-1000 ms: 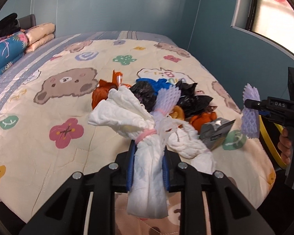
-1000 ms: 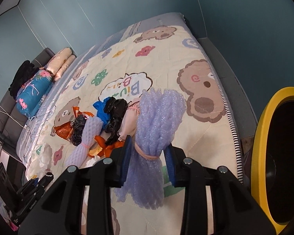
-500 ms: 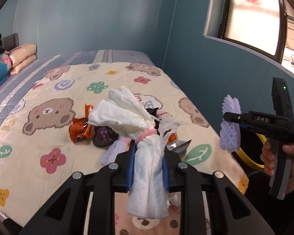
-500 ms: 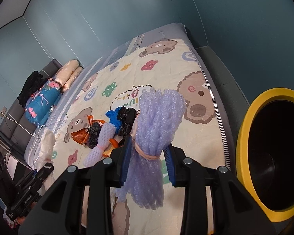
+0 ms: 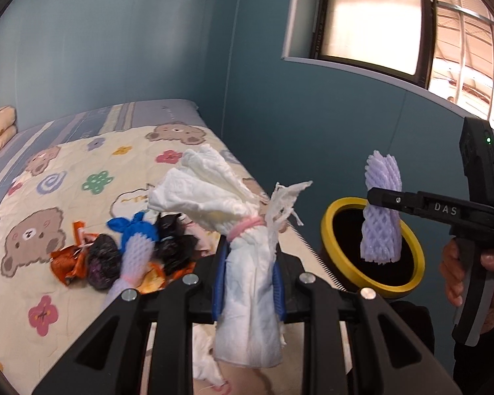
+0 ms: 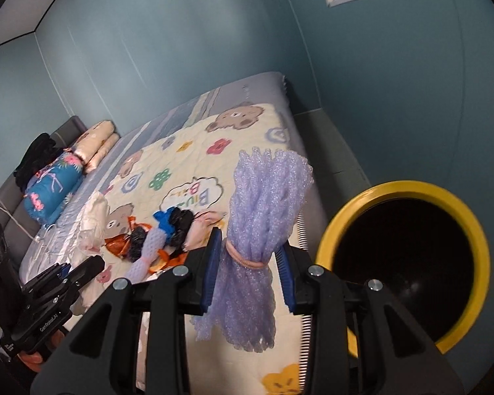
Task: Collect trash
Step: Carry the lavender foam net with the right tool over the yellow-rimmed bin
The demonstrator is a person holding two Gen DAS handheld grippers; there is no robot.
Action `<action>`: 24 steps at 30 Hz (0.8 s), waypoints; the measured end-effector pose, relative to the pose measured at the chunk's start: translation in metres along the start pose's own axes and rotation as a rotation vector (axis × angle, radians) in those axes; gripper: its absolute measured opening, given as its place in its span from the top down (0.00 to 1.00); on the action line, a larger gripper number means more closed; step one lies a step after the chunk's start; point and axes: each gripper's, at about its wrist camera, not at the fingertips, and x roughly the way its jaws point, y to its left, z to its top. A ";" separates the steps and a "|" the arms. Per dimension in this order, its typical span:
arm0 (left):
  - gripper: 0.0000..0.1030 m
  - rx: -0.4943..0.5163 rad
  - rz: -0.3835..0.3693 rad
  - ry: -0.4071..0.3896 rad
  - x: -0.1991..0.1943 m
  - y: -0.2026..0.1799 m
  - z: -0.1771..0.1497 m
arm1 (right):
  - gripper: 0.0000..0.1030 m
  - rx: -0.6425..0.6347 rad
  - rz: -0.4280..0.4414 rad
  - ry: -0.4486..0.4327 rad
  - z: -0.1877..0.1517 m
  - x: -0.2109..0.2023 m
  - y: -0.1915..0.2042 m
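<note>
A crumpled white tissue bundle tied with a pink band (image 5: pixel 247 263) is being pinched between the left gripper (image 5: pixel 248 283)'s nearly closed blue pads, low centre. A lilac foam net sleeve (image 6: pixel 253 247) is being clamped likewise by the right gripper (image 6: pixel 248 270). Release is best being delayed until each is centred over the yellow-rimmed black bin (image 6: pixel 339 230), right of frame.

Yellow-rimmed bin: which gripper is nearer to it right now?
Right. The right gripper holds the purple foam net in front of the yellow-rimmed bin opening, seen from the left wrist. The left gripper, gripping the white tissue bundle, sits bedside of it.
</note>
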 end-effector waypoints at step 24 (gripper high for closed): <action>0.78 0.115 -0.147 0.078 0.110 -0.121 0.027 | 0.69 0.089 -0.272 -0.115 0.026 -0.036 -0.106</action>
